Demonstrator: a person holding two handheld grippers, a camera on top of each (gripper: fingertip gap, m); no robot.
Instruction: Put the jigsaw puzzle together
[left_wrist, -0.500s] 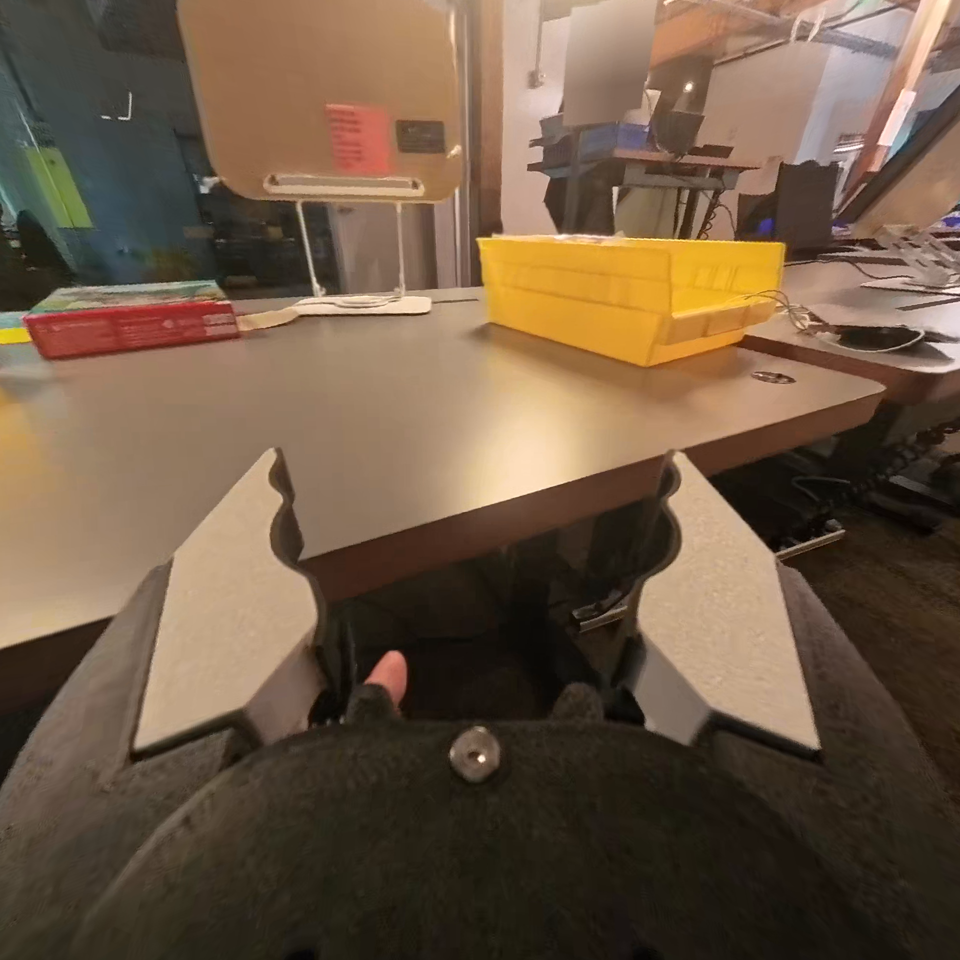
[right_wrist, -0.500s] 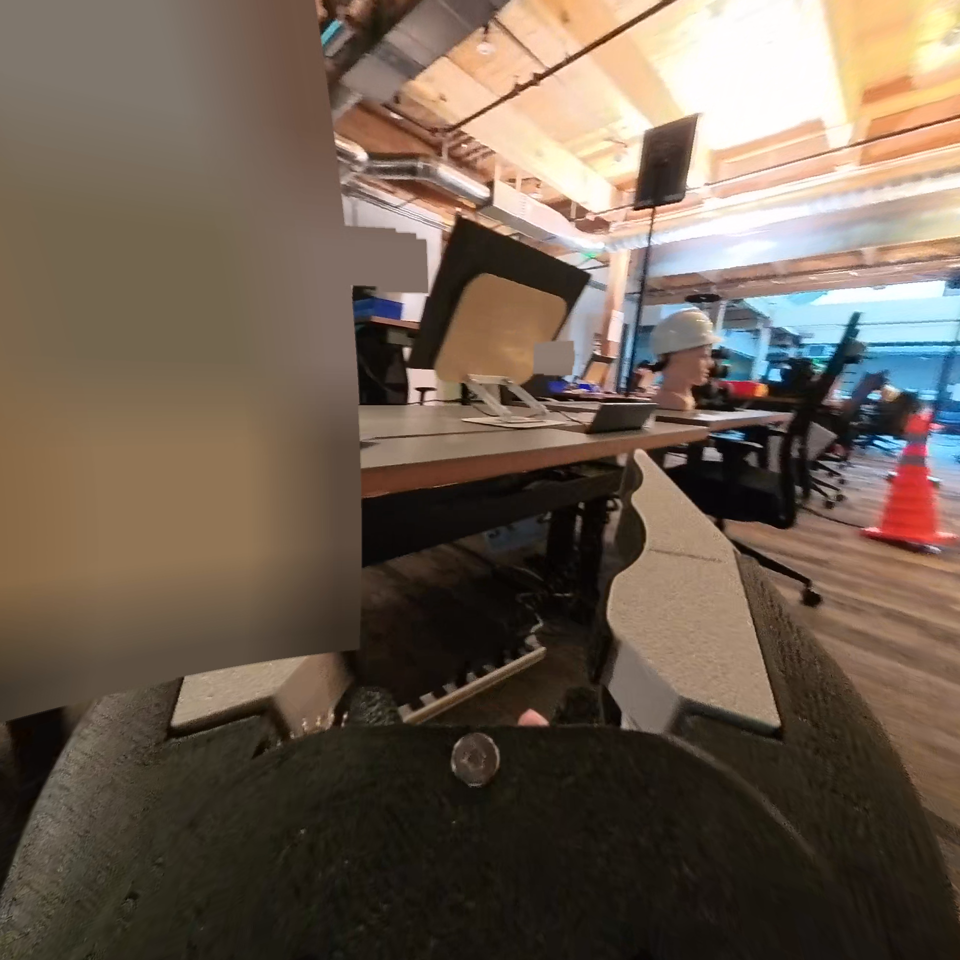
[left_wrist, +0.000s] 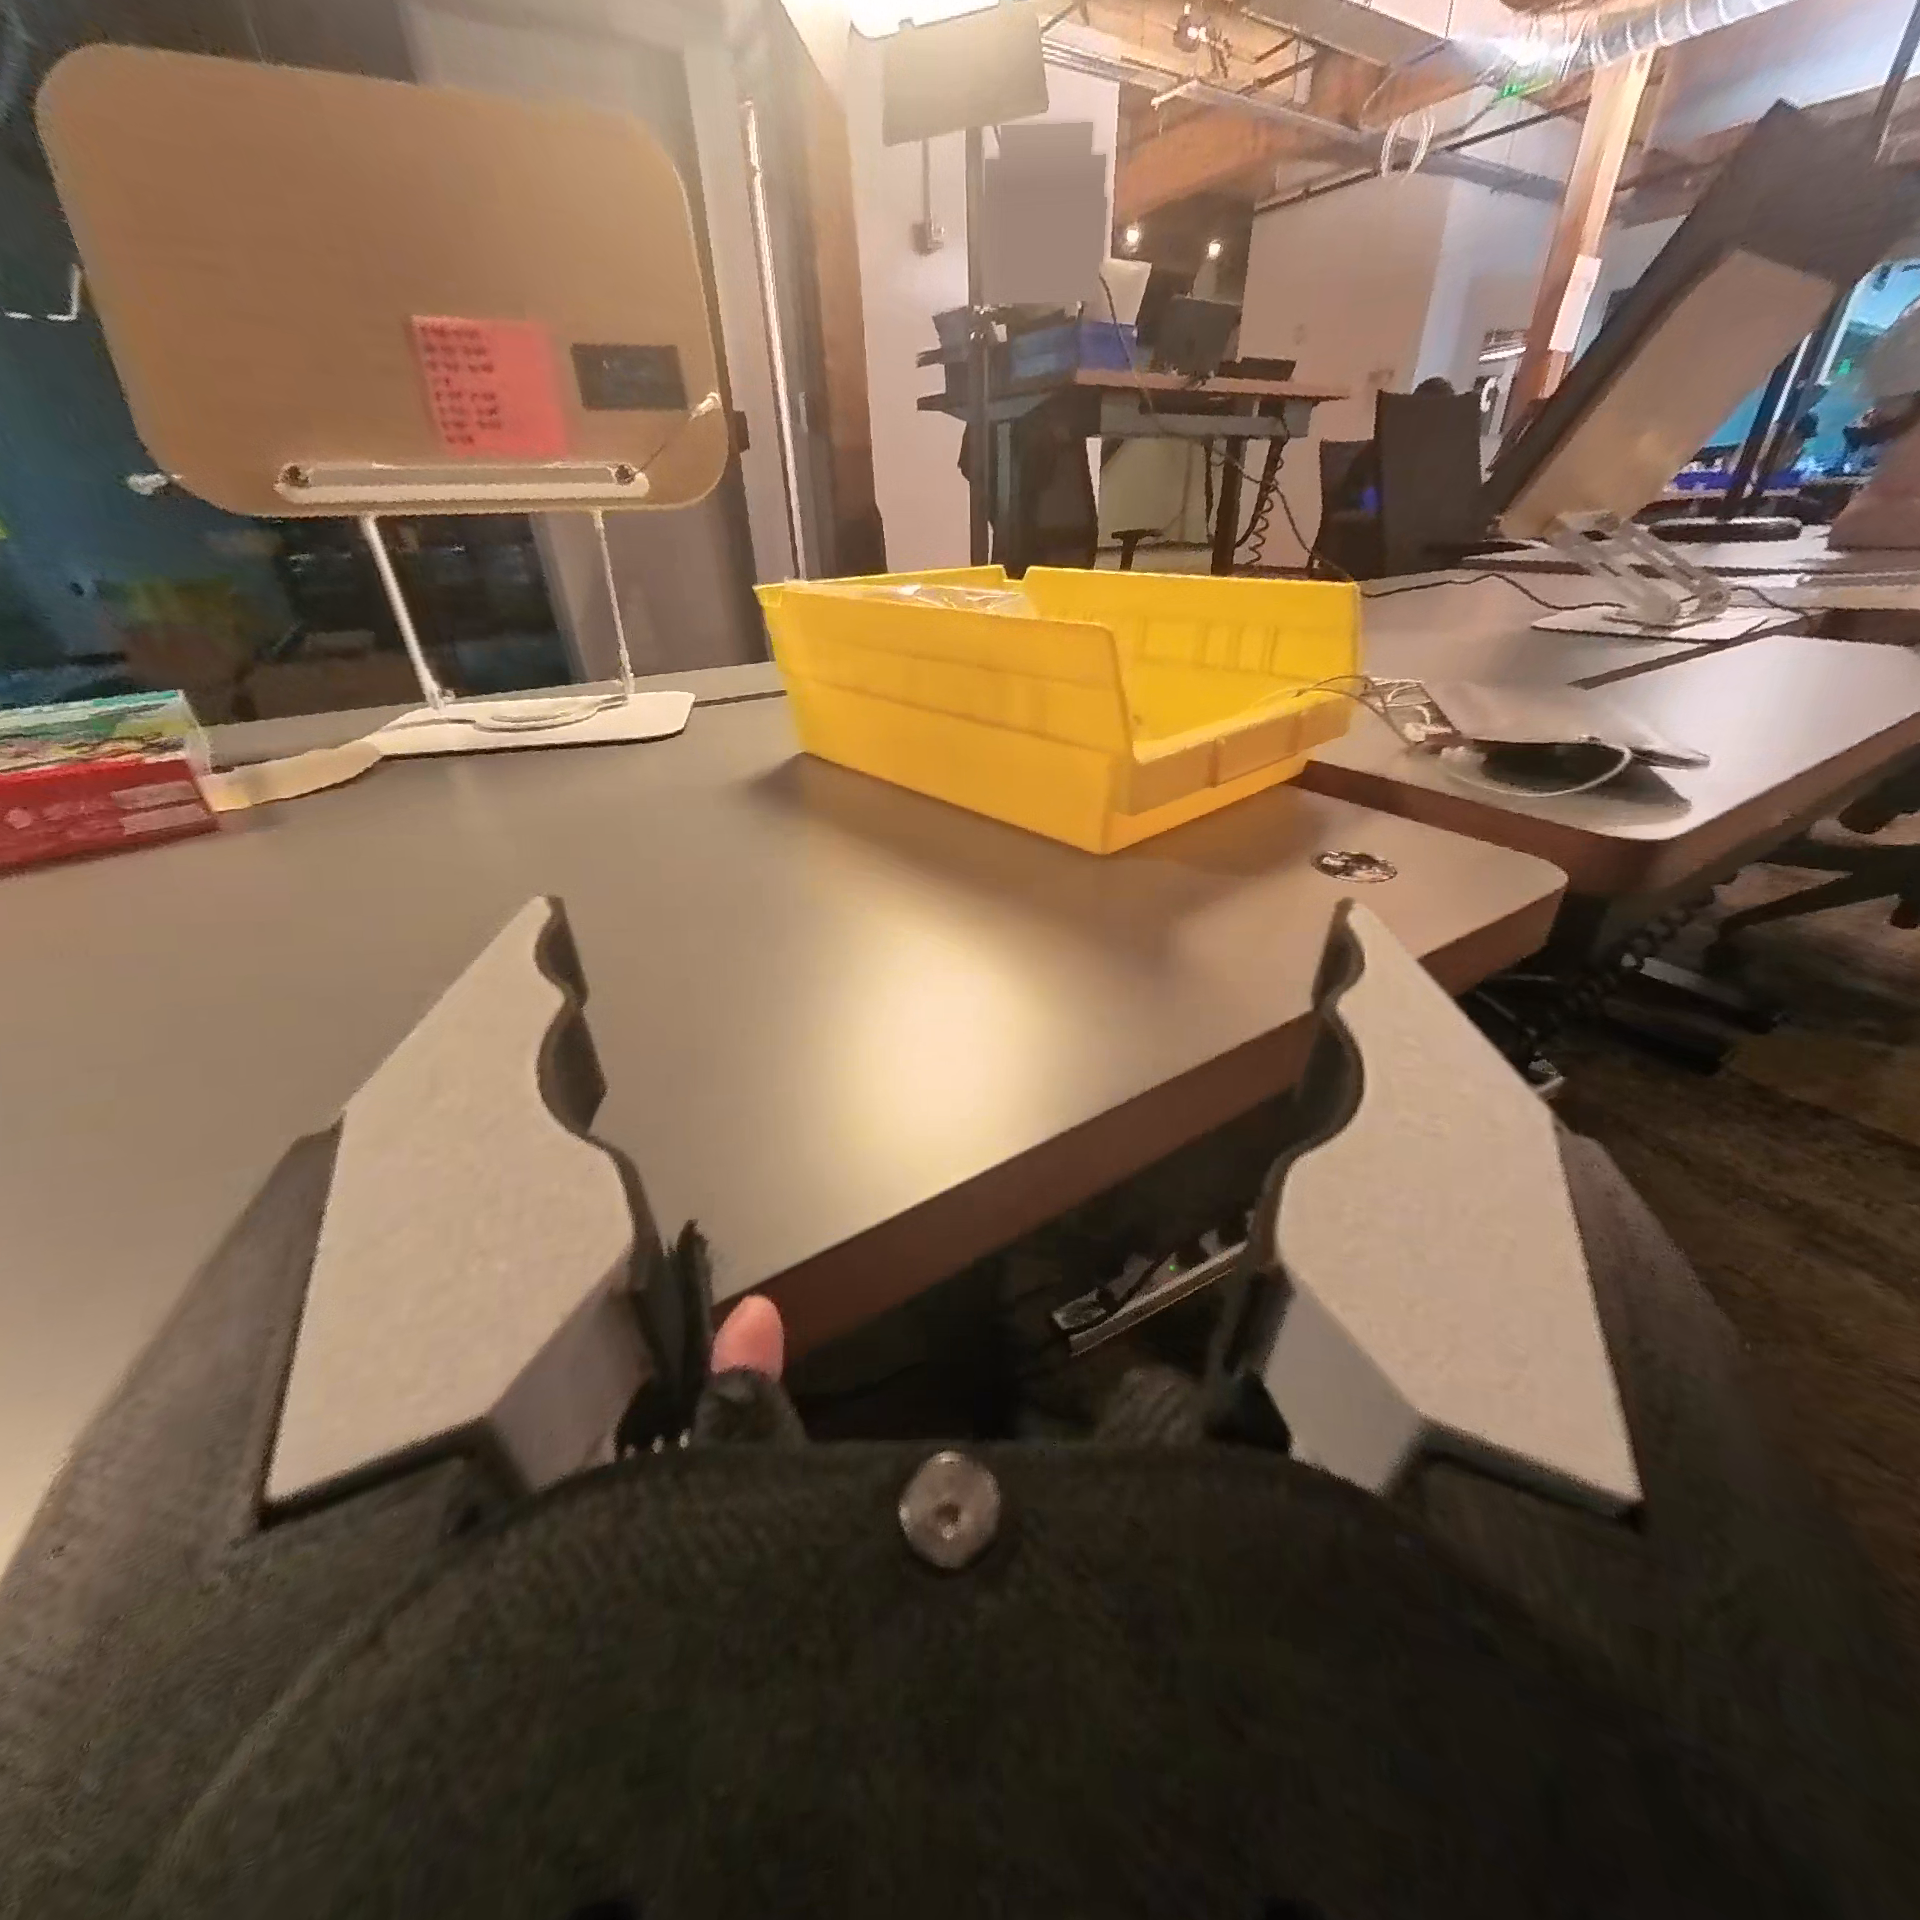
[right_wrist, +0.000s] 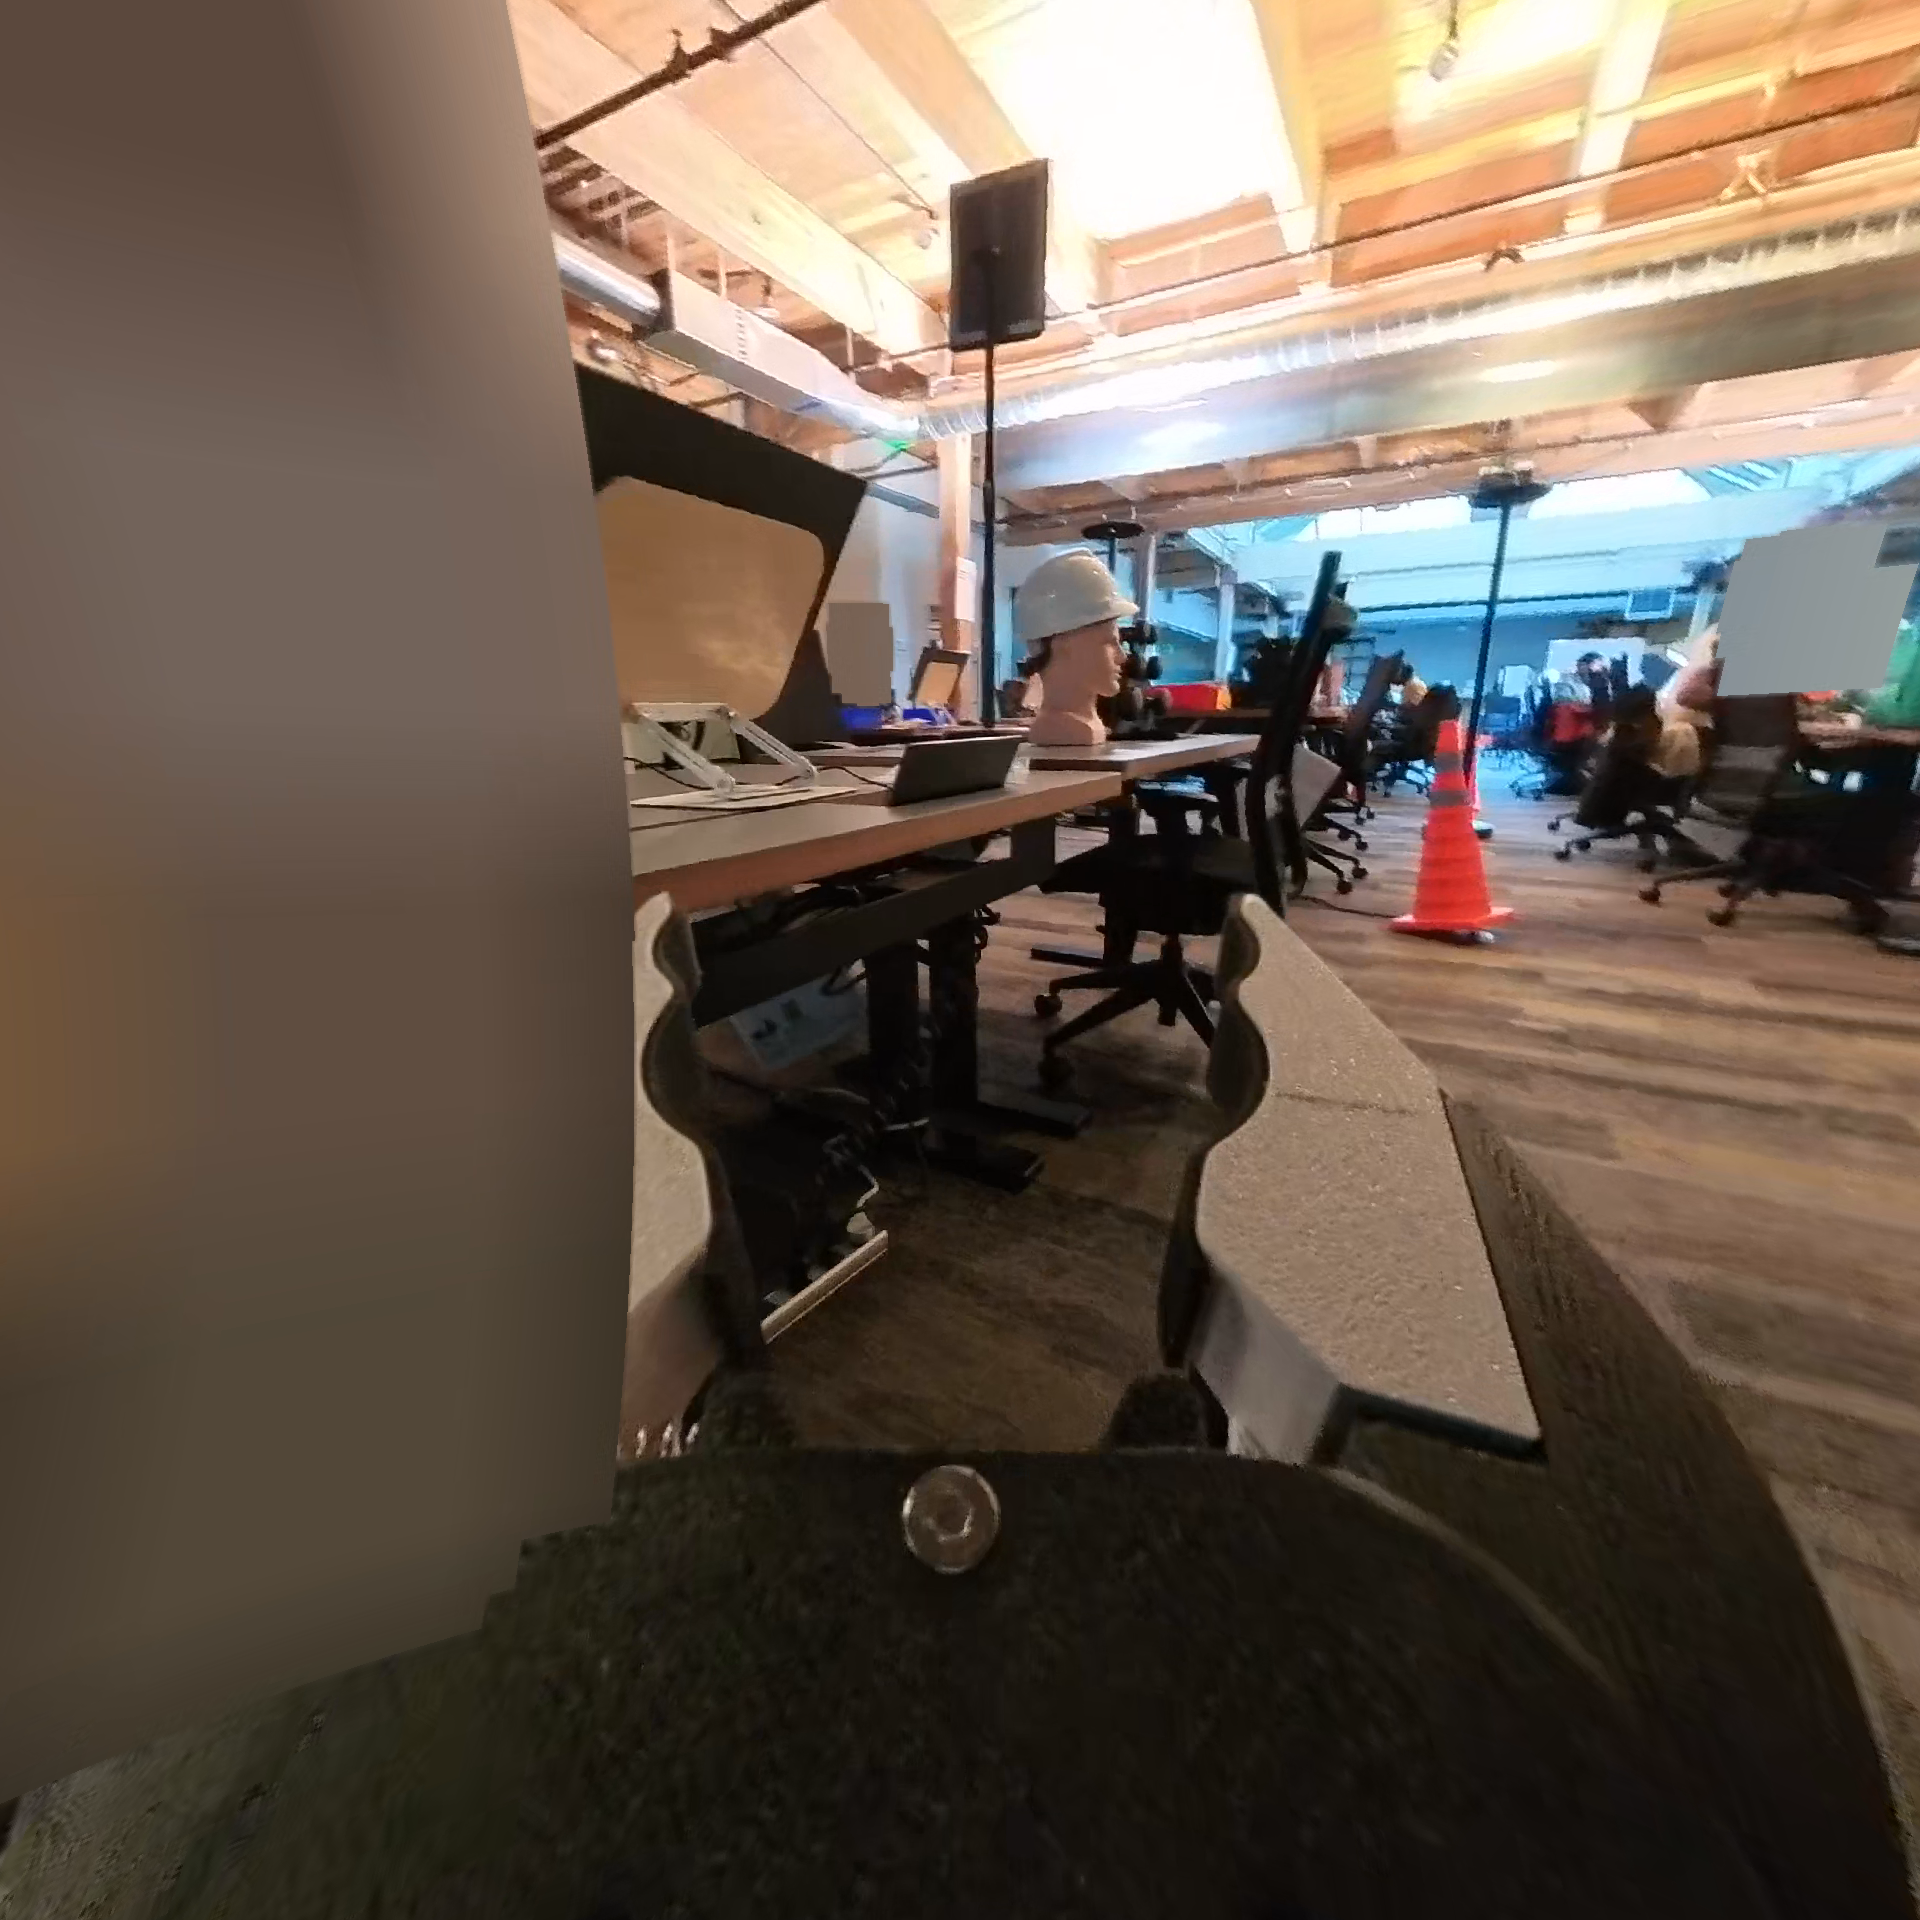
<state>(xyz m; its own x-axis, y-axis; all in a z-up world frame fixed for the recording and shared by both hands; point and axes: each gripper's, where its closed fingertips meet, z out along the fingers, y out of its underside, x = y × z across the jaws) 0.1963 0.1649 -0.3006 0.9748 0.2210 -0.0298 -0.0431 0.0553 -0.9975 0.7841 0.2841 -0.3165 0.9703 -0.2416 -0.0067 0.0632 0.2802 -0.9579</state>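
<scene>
In the left wrist view my left gripper is open and empty, held over the front edge of a grey table. A yellow plastic bin stands on the table ahead of it, toward the right corner, well clear of the fingers. In the right wrist view my right gripper is open with nothing between its fingers. It is held off the table, lower than the desk tops, and points across the room at desks and chairs. A blurred patch hides most of its left finger.
A red and green box lies at the table's left. A tan board on a clear stand stands at the back. A second table with cables adjoins on the right. An orange cone, office chairs and a mannequin head with a white helmet fill the room.
My left gripper has risen and moved forward over the table edge, still open. My right gripper has turned right toward the room, and both its fingers now show.
</scene>
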